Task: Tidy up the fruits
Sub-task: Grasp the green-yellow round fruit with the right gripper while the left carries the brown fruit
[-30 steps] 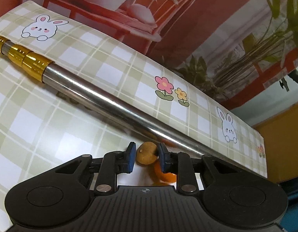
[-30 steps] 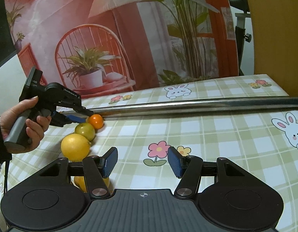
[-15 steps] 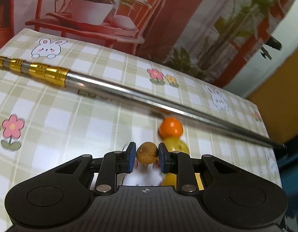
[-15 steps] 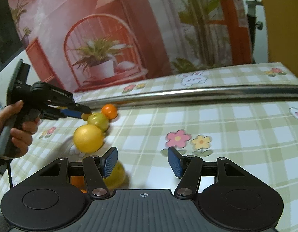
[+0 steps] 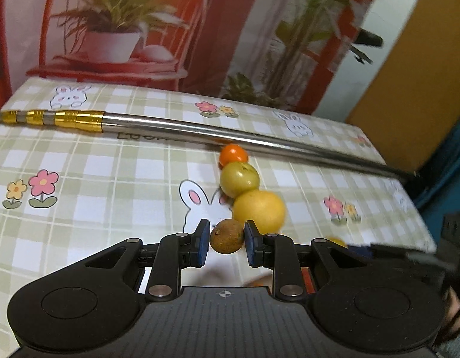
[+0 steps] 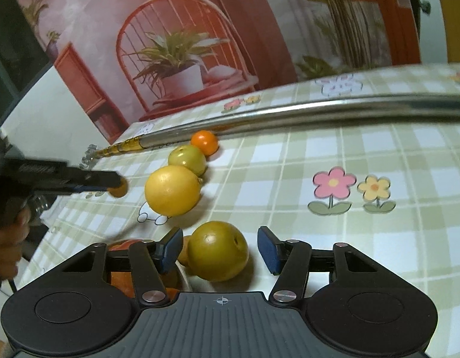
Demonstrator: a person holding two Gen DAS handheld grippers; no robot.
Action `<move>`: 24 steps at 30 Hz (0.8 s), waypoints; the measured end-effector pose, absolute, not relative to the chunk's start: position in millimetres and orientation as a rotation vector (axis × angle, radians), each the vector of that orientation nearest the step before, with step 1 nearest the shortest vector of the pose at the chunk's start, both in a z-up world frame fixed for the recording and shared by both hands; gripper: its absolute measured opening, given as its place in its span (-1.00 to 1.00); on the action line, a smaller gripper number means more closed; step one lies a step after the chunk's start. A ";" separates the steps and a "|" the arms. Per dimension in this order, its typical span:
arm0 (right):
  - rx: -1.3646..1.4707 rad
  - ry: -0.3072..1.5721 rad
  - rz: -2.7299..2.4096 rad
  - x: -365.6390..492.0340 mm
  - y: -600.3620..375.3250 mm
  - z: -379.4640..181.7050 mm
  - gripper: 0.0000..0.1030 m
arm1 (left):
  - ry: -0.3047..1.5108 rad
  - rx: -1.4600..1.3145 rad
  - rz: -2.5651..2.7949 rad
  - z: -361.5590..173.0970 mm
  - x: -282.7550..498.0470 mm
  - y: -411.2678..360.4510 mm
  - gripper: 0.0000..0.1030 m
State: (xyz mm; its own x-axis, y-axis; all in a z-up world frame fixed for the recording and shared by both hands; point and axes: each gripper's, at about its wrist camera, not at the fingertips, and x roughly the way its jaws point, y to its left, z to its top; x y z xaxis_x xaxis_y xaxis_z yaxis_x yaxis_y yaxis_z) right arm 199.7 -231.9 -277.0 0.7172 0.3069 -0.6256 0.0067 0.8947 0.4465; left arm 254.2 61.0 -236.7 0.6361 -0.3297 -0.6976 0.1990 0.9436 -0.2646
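**Fruit lining up by the pole**

While the left gripper [image 5: 223,246] fingers are pinching a small brown fruit [image 5: 227,236], the right gripper [image 6: 220,250] fingers are closing around a greenish-brown fruit [image 6: 217,250], not yet touching it, on the checked surface [image 6: 379,232]; three fruits are lining up toward the metal pole [image 6: 319,110].

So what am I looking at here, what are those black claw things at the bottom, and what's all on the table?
They are hand-held grippers, one per hand, each with a camera looking along its two fingers, so each picture is one gripper's view. The left gripper is shut on a small brown fruit. The right gripper is open around a yellow-green fruit; its jaws have just been closing but do not yet touch it. On the checked tablecloth, three fruits sit in a row: a small orange one, a green one and a big yellow one. Behind them lies a metal pole with a gold end.
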 end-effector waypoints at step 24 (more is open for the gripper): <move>0.522 0.691 0.100 160.0 -235.6 -268.3 -0.17 | 0.862 -0.074 -0.301 -247.7 177.6 48.0 -0.49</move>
